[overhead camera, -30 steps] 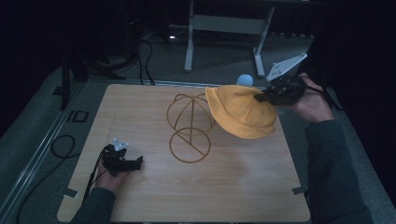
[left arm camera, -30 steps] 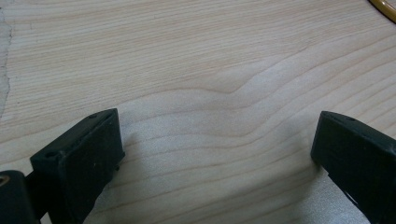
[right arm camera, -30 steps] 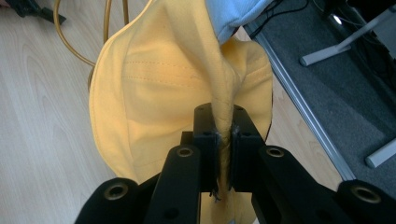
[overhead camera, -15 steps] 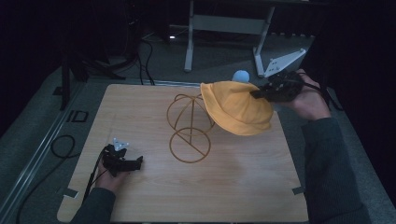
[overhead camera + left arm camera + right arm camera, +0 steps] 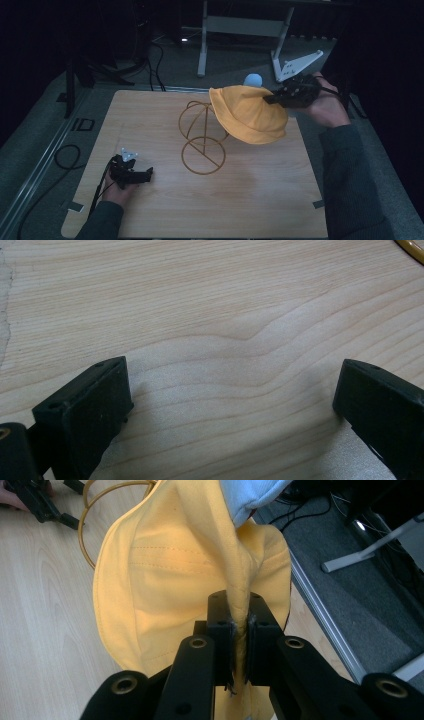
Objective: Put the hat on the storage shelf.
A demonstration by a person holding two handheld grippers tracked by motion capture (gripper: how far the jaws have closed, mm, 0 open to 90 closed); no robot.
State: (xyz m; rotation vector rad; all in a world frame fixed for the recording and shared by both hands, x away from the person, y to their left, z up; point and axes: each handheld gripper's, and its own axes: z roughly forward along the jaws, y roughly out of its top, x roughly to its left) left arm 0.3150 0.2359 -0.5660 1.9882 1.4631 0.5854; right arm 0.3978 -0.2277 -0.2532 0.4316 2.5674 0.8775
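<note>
From the high view, the right tongs hold the soft yellow cloth bucket hat by its rim, in the air just beside the gold wire hat stand and partly in front of its domed top. The hat hangs to one side, so a lowered brim could catch a wire hoop and tip the light stand on the pale wooden bench. The left tongs rest low on the bench, well apart from the stand, too far to steady it.

In the left gripper view, the jaws stand wide with bare wood between them, holding nothing.

In the right gripper view, the jaws are pinched tight on a thin fold of the hat's brim. So little cloth is caught that it may slip out if the hat drags on the wire.
</note>
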